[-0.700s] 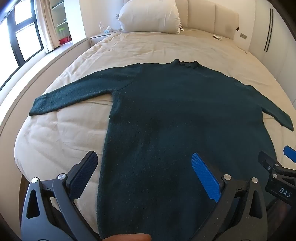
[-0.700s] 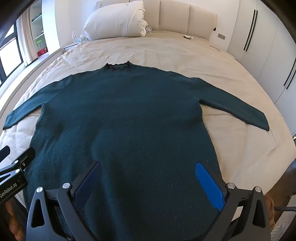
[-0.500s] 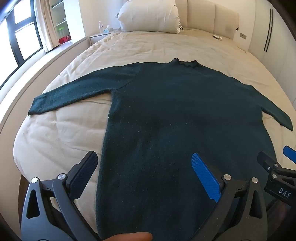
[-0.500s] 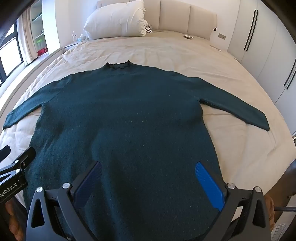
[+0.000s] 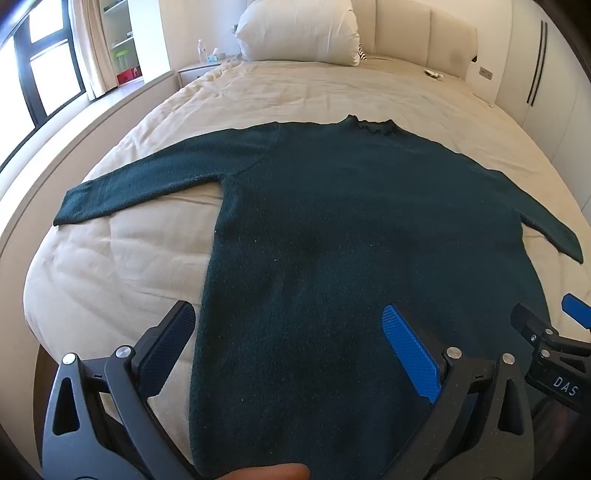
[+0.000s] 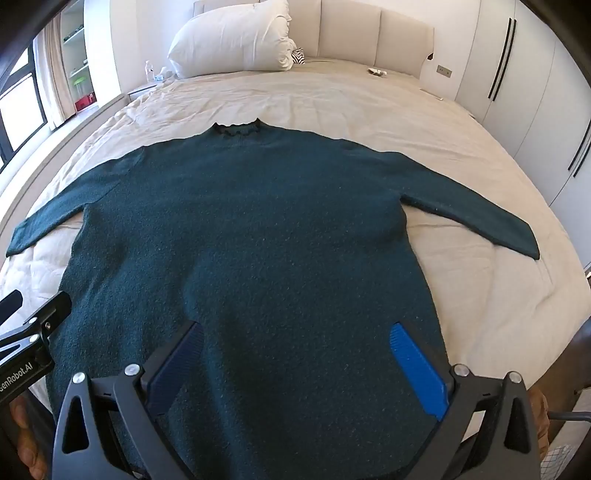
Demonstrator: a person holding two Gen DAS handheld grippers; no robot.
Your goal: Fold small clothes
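Observation:
A dark green long-sleeved sweater lies flat on the beige bed, collar far, hem near, both sleeves spread out sideways. It also shows in the right wrist view. My left gripper is open and empty, above the hem's left part. My right gripper is open and empty, above the hem's right part. The right gripper's tip shows at the right edge of the left wrist view. The left gripper's tip shows at the left edge of the right wrist view.
A white pillow and padded headboard stand at the far end of the bed. A window and ledge run along the left. White wardrobe doors line the right. A small object lies near the headboard.
Both views have shifted very slightly; the sweater and both open grippers stand as before.

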